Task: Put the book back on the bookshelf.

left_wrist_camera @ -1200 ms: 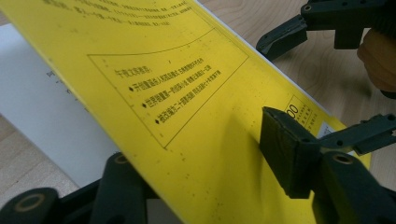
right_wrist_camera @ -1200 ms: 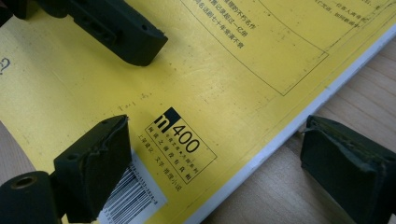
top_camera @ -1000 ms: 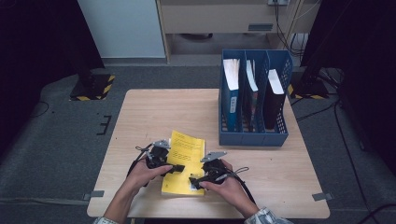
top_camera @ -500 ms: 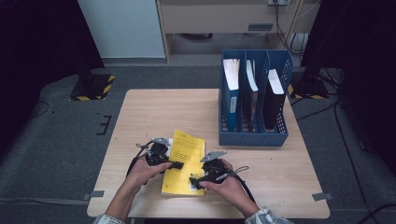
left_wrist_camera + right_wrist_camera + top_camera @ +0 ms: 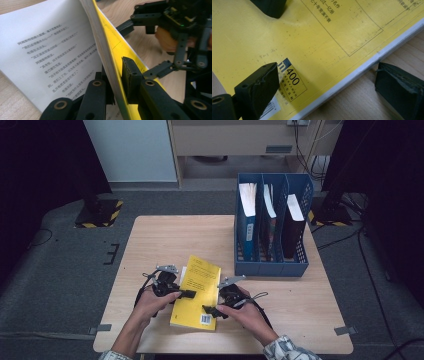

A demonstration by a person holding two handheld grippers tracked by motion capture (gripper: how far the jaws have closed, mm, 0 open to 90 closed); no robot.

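A yellow paperback book (image 5: 196,292) lies on the wooden table (image 5: 300,315) near the front edge. My left gripper (image 5: 189,294) comes in from the book's left side. In the left gripper view it (image 5: 117,80) is shut on the yellow cover and a thick stack of pages, raised off a white printed page (image 5: 50,50). My right gripper (image 5: 207,310) is at the book's near right edge. In the right gripper view it (image 5: 328,82) is open, with one jaw over the yellow cover (image 5: 287,37) and the other over bare wood.
A blue file rack (image 5: 270,267) stands at the table's back right, with three upright books or folders in its slots. The right gripper (image 5: 142,48) and a hand show beyond the book in the left gripper view. The table is surrounded by grey floor.
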